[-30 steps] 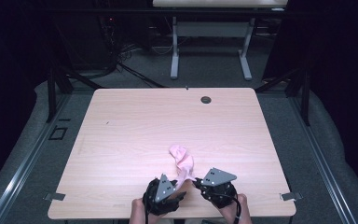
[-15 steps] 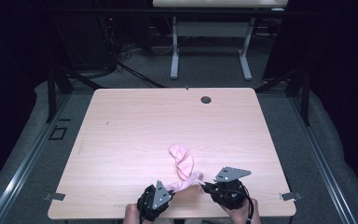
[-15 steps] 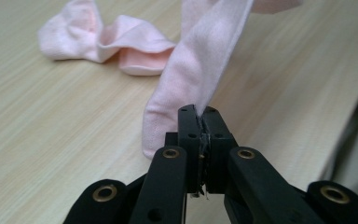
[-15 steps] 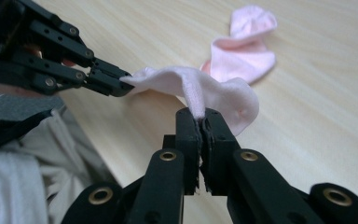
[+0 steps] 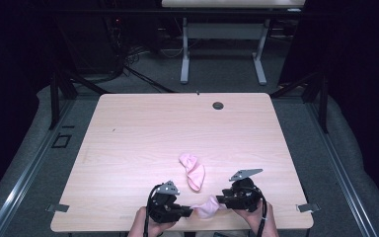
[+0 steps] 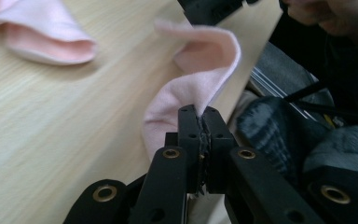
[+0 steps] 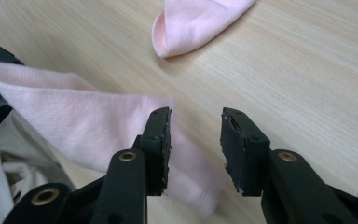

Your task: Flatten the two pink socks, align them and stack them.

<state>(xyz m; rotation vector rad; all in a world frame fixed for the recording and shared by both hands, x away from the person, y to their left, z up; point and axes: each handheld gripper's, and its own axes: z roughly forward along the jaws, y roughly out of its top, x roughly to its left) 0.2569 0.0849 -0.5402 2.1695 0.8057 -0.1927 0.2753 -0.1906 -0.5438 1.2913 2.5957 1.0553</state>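
Note:
Two pink socks are on the wooden table [image 5: 138,138]. One sock [image 5: 193,171] lies loose near the middle front; it also shows as the loose sock [image 6: 46,39] and loose sock [image 7: 198,21] in the gripper views. The second sock [image 5: 208,207] hangs at the near edge between the grippers. My left gripper [image 5: 190,212] is shut on this second sock [image 6: 200,74], pinching a fold at the left gripper's [image 6: 199,116] tips. My right gripper [image 5: 221,200] has just been opening. The right gripper's [image 7: 196,123] gap shows bare wood, with the second sock [image 7: 74,119] beside and under its left jaw.
A small dark grommet hole [image 5: 218,105] sits near the table's far edge. Beyond the table stand the legs of another desk [image 5: 185,54] on a dark floor. Metal rails [image 5: 24,173] run along both sides. The person's hands [image 5: 256,222] are at the front edge.
The grippers have moved apart along the near edge, the right one going right. One sock has been drawn away from the other towards the edge. The right jaws have opened.

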